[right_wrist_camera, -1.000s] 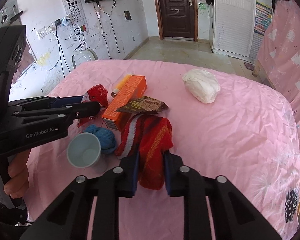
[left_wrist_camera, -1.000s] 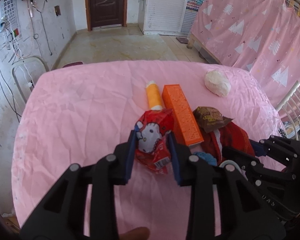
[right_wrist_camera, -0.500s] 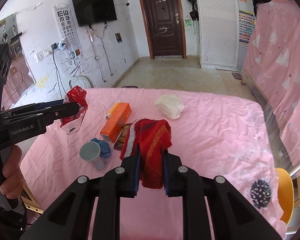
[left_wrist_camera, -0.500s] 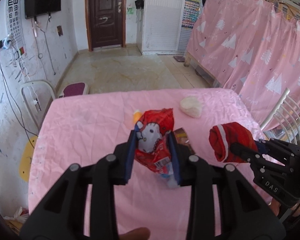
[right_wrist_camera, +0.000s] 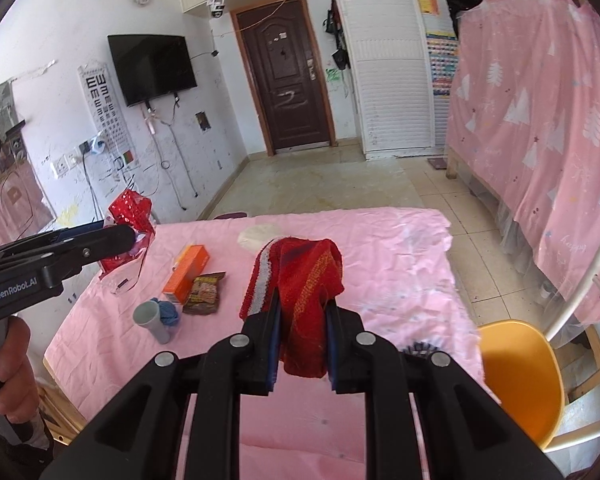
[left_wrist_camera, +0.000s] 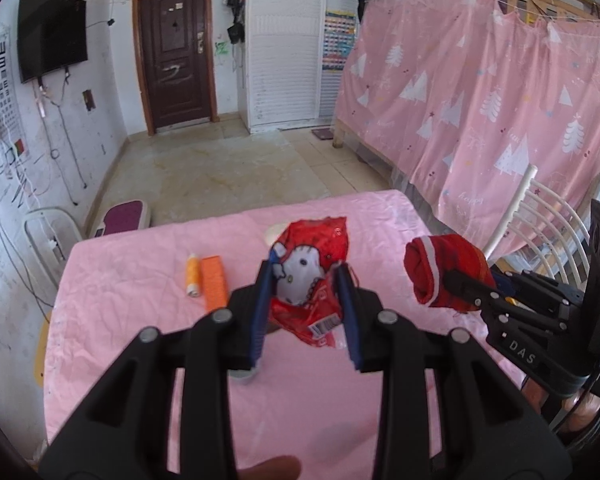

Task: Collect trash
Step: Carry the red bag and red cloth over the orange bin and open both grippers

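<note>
OK, your left gripper [left_wrist_camera: 305, 304] is clamped on the red snack wrapper [left_wrist_camera: 310, 268], held above the table; your right gripper [right_wrist_camera: 301, 332] pinches the red knit cloth [right_wrist_camera: 300, 280] (also off the surface). Below on the pink tablecloth [right_wrist_camera: 400, 264]: orange box [right_wrist_camera: 186, 268], brown wrapper [right_wrist_camera: 204, 294], grey cup [right_wrist_camera: 152, 320], blue yarn [right_wrist_camera: 170, 312]. Beyond: tiled floor [right_wrist_camera: 320, 188], dark door [right_wrist_camera: 290, 88], wall TV [right_wrist_camera: 152, 68], pink curtain [right_wrist_camera: 540, 120].
</note>
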Motion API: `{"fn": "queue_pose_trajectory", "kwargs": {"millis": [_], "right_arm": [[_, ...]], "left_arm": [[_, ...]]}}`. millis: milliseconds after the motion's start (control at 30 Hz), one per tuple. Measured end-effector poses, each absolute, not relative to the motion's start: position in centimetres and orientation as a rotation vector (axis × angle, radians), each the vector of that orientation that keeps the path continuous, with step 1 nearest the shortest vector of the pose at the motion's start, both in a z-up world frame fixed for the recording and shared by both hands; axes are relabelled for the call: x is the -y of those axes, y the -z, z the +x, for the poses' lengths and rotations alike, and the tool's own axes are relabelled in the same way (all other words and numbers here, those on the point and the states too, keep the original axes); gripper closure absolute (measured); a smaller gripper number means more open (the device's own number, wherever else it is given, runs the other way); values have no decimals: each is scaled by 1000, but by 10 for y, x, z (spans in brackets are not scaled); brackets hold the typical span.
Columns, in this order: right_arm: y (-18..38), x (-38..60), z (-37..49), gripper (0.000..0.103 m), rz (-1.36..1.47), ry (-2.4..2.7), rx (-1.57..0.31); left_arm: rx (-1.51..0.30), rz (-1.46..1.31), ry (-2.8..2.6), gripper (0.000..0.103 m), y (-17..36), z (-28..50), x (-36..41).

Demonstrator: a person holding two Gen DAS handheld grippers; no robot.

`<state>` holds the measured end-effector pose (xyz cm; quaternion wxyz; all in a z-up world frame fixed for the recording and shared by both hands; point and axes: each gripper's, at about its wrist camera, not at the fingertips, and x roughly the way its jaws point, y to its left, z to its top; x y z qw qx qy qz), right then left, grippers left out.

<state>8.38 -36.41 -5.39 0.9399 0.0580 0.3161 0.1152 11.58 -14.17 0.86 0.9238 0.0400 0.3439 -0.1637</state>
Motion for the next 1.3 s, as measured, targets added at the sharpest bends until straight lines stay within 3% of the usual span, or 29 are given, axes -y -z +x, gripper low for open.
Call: {"fn": "queue_pose_trajectory", "kwargs": {"millis": [667,1300], "right_arm": [[62,493,47,95,286,-26,-572],[107,565,42,95,318,136,-645]], "left_arm": [[-699,204,510,72,-13,93,266],[-761,274,733,72,24,107,394]]}}
